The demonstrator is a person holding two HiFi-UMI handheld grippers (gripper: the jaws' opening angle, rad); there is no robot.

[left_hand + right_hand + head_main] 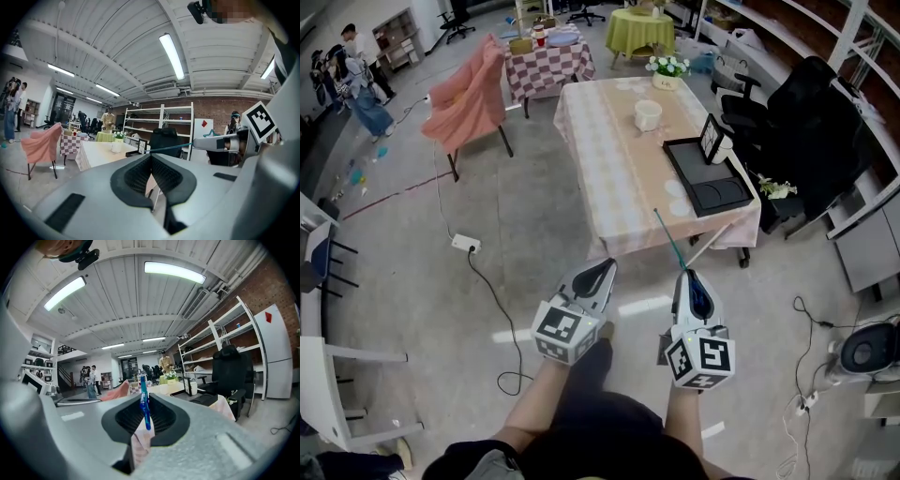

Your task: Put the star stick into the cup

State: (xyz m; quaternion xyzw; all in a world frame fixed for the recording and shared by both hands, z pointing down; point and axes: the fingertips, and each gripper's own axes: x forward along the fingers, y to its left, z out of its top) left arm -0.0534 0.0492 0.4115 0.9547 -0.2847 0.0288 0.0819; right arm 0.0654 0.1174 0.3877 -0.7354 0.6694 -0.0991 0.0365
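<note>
Well short of the counter here, open floor between, so a long carry to get through first. Likely to snag the leading tip on the counter's edge or cloth if brought in this level, bending it or twisting it in the grip. Could tip the cup, standing mid-counter well beyond the near edge, by prodding its wall instead of clearing the rim. Right gripper: fingers clenched on the star stick. Left gripper, just beside it: fingers pressed together on nothing. Pinched near one end only, so probably prone to swivel or slip out under any knock. Looks thin, long and teal-blue, jutting straight ahead from the fingertips toward the counter. No telling the star end in the head view.
</note>
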